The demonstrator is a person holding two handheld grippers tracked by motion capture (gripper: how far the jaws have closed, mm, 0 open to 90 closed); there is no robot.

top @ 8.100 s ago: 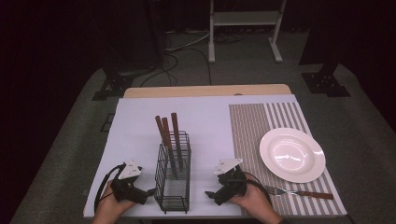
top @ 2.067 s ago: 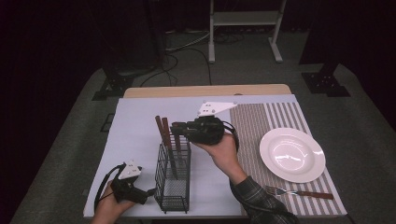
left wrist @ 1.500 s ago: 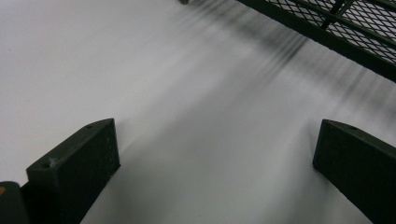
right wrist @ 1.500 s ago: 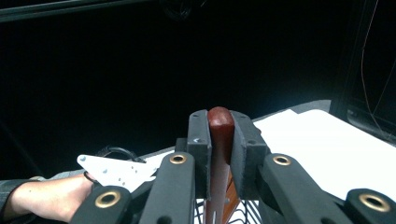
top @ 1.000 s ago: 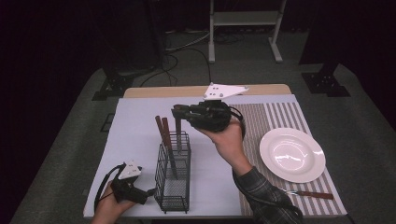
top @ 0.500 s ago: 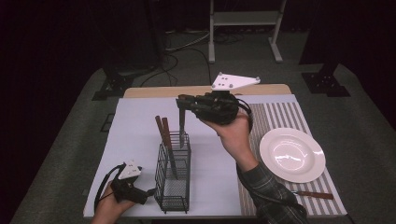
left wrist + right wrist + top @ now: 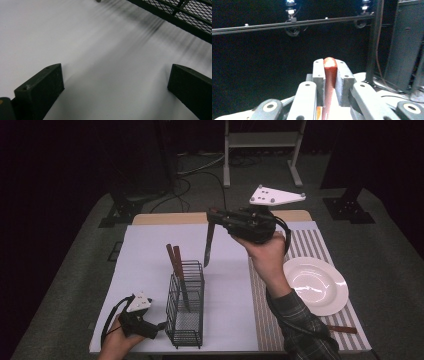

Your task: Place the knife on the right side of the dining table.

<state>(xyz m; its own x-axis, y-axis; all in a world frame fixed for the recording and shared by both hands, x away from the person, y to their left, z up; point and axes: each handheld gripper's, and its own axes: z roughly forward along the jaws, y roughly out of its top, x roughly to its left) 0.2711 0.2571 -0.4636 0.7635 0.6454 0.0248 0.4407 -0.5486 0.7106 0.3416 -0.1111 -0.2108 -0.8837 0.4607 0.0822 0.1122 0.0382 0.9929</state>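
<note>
My right gripper (image 7: 214,216) is raised above the table's middle, shut on the red-brown wooden handle (image 7: 330,67) of a knife. Its metal blade (image 7: 208,244) hangs straight down, tip in the air just right of and behind the black wire basket (image 7: 186,320). Two more wooden-handled utensils (image 7: 175,259) stand in that basket. My left gripper (image 7: 150,326) rests on the white table near the front edge, left of the basket. It is open (image 7: 115,72), with bare table between its jaws and the basket's mesh (image 7: 190,12) just ahead.
A white plate (image 7: 316,285) sits on the striped mat (image 7: 260,320) at the right. A wooden-handled utensil (image 7: 342,329) lies on the mat near the front right corner. A white cloth (image 7: 150,250) covers the rest of the table.
My right gripper went from the table's front to the basket, closed on one handle and lifted the knife up and out. The left gripper has stayed put.
</note>
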